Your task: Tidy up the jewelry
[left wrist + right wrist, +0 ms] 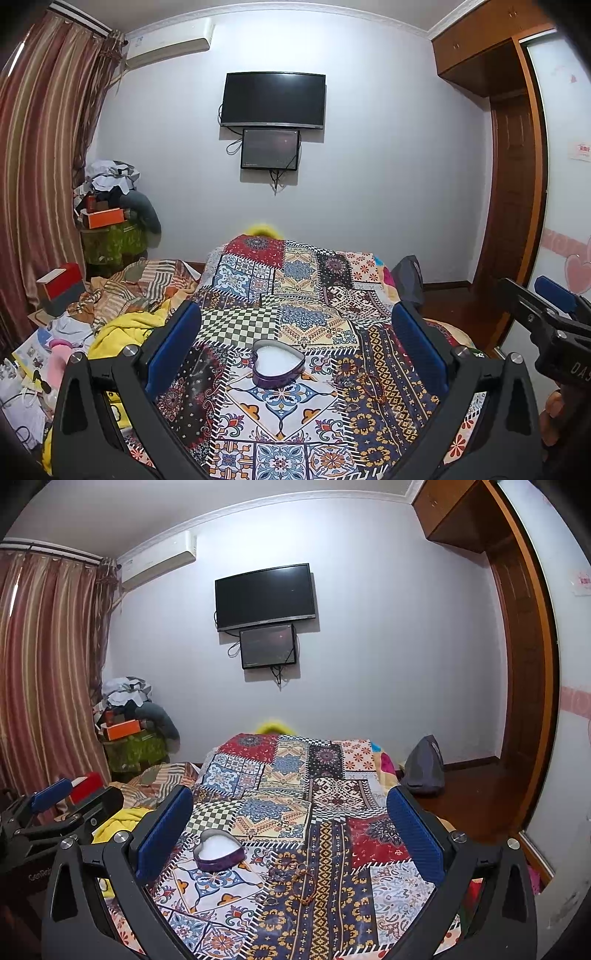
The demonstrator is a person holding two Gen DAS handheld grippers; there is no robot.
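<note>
Small jewelry pieces point(291, 880) blend into the patterned bedspread point(332, 849), indistinct.

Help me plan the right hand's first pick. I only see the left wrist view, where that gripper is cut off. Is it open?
Observer: Yes. In its own view the right gripper has its fingers wide apart with nothing between them.
Operator: Any jewelry ahead of it?
Observer: A beaded bracelet lies on the bedspread, right of the heart-shaped box and apart from it.
Operator: Anything else nearby?
Observer: What look like small rings lie just left of the bracelet.
</note>
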